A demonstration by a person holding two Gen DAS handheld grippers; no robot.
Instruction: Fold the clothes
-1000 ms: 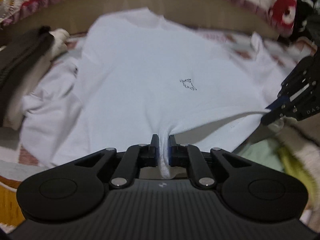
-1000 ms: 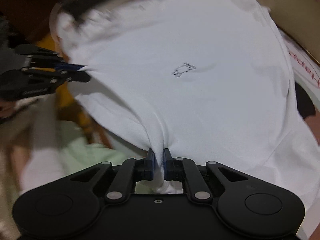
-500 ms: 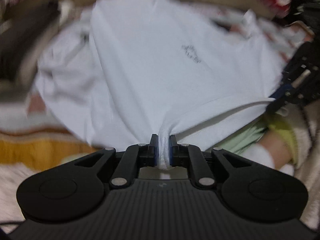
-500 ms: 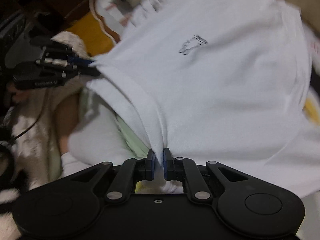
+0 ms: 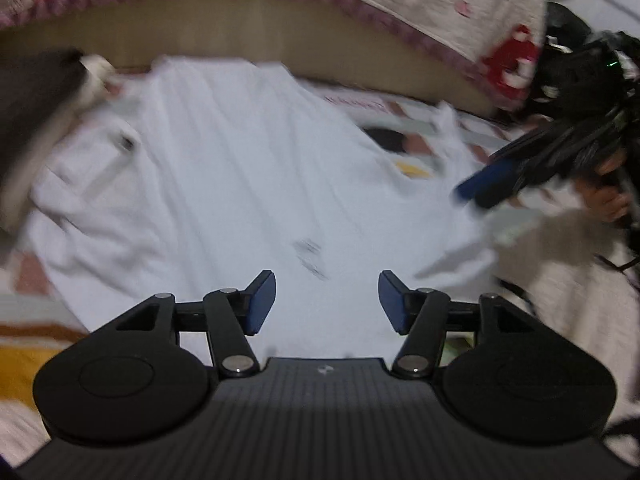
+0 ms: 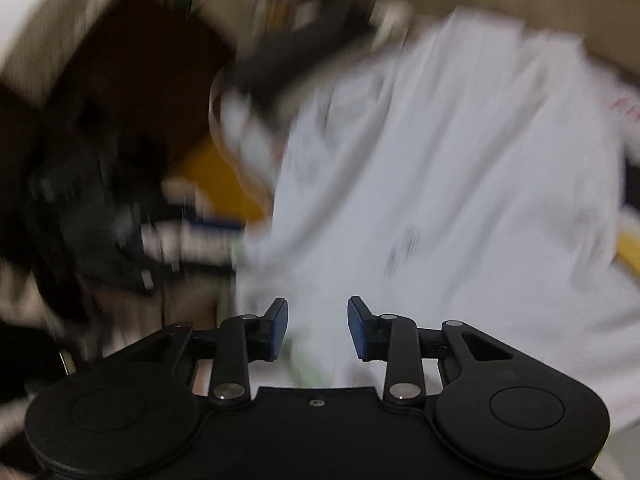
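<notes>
Dim indoor light, heavy motion blur in both views, worst in the right wrist view; fisheye bending at edges.

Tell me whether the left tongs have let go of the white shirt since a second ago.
Yes. The left tongs were clamped on the white shirt hem; now they stand wide open with nothing between them, and the shirt lies spread toward the tan headboard.

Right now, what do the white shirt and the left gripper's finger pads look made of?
White shirt: soft knit fabric, probably cotton, matte; it drapes and creases. Left gripper pads: blue, dull, likely rubber or soft plastic; blur leaves it open.
</notes>
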